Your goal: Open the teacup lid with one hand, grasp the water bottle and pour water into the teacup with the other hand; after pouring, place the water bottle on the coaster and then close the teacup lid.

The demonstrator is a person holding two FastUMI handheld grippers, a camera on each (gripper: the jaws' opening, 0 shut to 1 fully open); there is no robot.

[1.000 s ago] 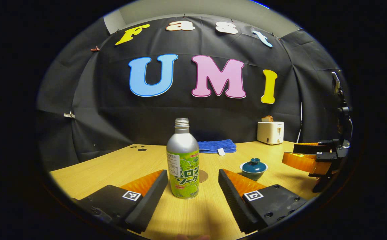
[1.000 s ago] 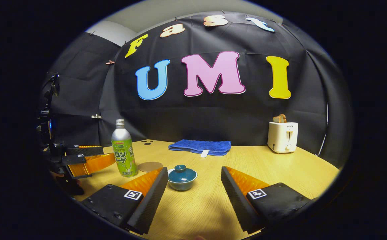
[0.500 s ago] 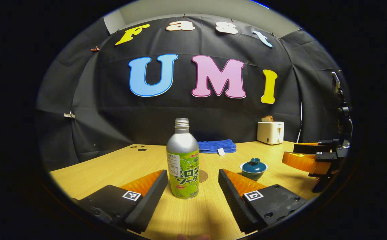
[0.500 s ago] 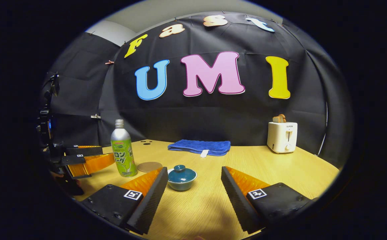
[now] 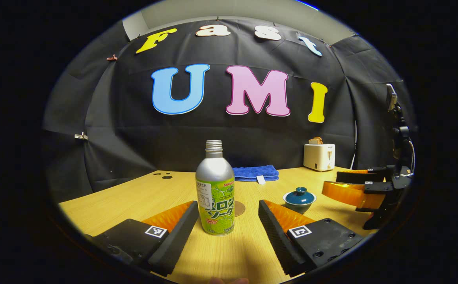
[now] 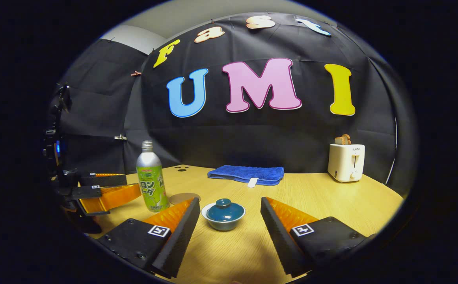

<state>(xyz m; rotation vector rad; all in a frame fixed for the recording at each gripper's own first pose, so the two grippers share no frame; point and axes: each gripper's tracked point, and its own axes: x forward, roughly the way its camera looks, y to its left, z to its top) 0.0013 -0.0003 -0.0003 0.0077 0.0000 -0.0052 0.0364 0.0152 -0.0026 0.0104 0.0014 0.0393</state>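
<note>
Two tongs poised over a wooden bench [image 5: 134,197], the pour not yet begun. The left tongs [image 5: 227,219] stand wide open and empty, level with the bench, their fingers flanking the bottle [image 5: 215,189] but clear of it on both sides. The bottle stands upright, uncapped, its neck threads bare, just in front of the round coaster [image 6: 183,197]. It looks to be thin metal with a glossy printed sleeve: stiff enough for a firm pinch, likely slick, and, with no cap on, liable to spill if jolted or tipped early. How full it is cannot be told, so its weight is a guess. The straight, labelled lower body, below the shoulder, seems the safest place to take hold, squarely across its width.

The right tongs [image 6: 229,223] are likewise spread wide and hold nothing, held low and pointing ahead with the teacup [image 6: 224,216] between and just beyond the fingertips, not touched. The cup is a small glazed bowl under a dark teal lid [image 6: 225,211] with a knob [image 6: 224,202] on top. Ceramic of this sort is hard, smooth and chippable; the lid probably weighs little and sits loose, so the knob is the natural grip, taken from above or from the side with a gentle squeeze.

Cup and bottle stand near one another, the coaster between them. A folded blue towel [image 6: 246,174] and a toaster [image 6: 346,161] sit well back by the wall.
</note>
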